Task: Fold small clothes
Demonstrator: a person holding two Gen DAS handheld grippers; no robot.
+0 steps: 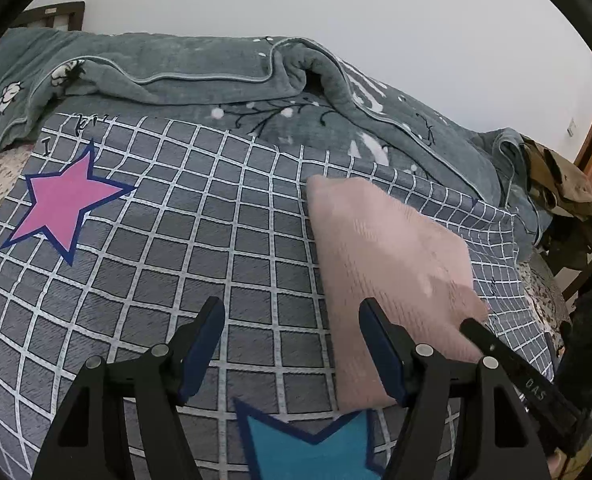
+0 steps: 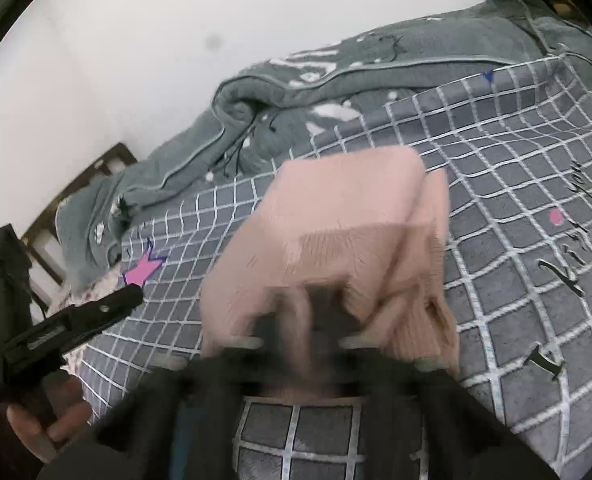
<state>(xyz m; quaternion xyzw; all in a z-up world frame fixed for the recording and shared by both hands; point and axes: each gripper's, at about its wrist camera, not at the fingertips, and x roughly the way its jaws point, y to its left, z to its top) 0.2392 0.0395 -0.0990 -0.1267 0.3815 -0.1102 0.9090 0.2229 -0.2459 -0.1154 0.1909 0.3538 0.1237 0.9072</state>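
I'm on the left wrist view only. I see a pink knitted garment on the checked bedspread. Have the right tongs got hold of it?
Observer: Yes. In the right wrist view, the right tongs are shut on the near edge of the pink knitted garment, though the picture is blurred there.
Operator: Does it lie flat at that end?
Observer: No. The gripped edge is bunched up off the grey checked bedspread, with one layer folded over another.
Operator: Are my left tongs clear of it?
Observer: Yes. The left tongs sit apart from the garment, on its left in that view, with a bare hand holding them.
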